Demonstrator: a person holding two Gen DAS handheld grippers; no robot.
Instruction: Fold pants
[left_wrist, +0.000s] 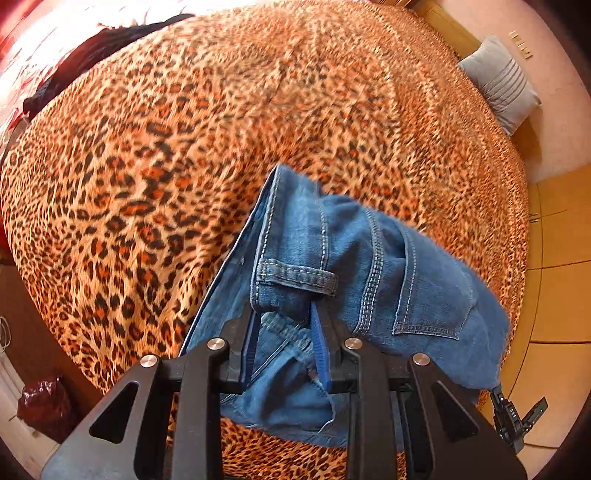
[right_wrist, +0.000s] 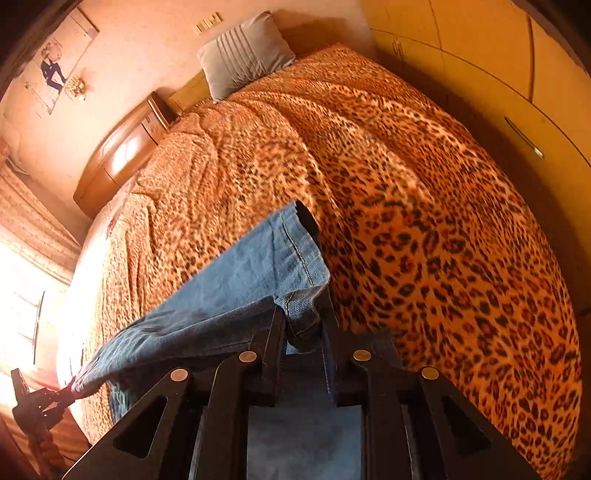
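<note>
Leopard-print bed (left_wrist: 184, 147); grey pillow (right_wrist: 245, 51), dark garment (left_wrist: 85, 55).

Each black claw (left_wrist: 284, 332) (right_wrist: 304, 332) has blue-padded fingers (left_wrist: 319, 343) and silver round screws (left_wrist: 216, 344)

The pants (left_wrist: 354, 266) pinched in the left gripper (left_wrist: 284, 332) are mid-blue denim with pale, near-white stitching; both grippers are black, the left one's finger pads (left_wrist: 320, 347) bright blue. Beyond the fingers spreads a bedspread (left_wrist: 184, 147) in orange and tan leopard print with black spots. Far ahead of the right gripper (right_wrist: 304, 332) leans a grey pillow (right_wrist: 245, 51) with stitched stripes, against a pinkish wall (right_wrist: 147, 48).
</note>
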